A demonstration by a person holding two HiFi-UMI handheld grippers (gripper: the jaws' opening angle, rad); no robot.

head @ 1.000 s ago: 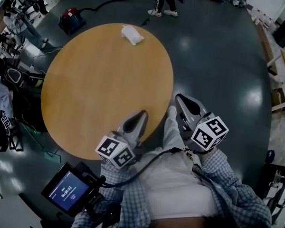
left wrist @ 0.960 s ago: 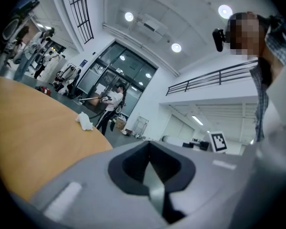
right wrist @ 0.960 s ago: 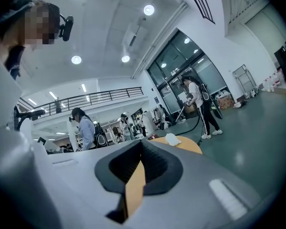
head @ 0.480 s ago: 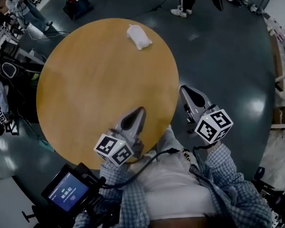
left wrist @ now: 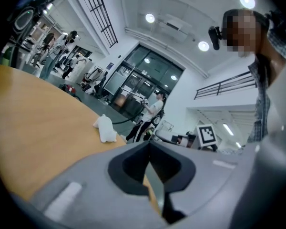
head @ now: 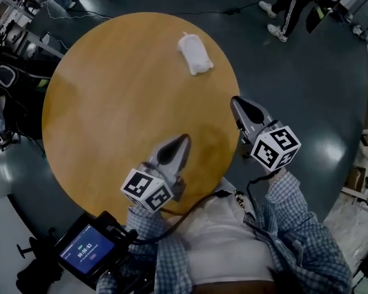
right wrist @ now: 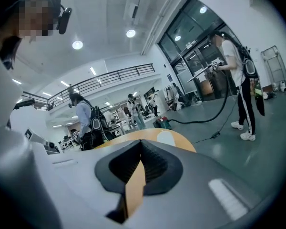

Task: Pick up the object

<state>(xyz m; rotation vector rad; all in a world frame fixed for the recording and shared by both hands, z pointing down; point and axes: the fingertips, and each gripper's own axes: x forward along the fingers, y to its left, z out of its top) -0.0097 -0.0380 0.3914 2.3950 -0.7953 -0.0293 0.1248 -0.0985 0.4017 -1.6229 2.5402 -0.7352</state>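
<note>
The white object (head: 195,54) lies near the table's (head: 98,103) far edge. Left gripper (head: 184,139) and right gripper (head: 235,101), jaws pressed together, hold nothing.

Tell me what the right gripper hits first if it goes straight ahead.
Likely the white object on the round table; the right gripper points roughly at it, though its height is unclear.

Head view comes out pretty dim for us, corners fading dark and everything bowed by the fisheye. The floor (head: 329,150) throws back pale glare patches, and the table (head: 110,103) has a soft sheen. Both gripper views are way brighter: round ceiling lights (left wrist: 149,18) and a big glass front (right wrist: 200,46) light the hall. Their rims go black, and whatever's nearest the lens looks soft.
</note>
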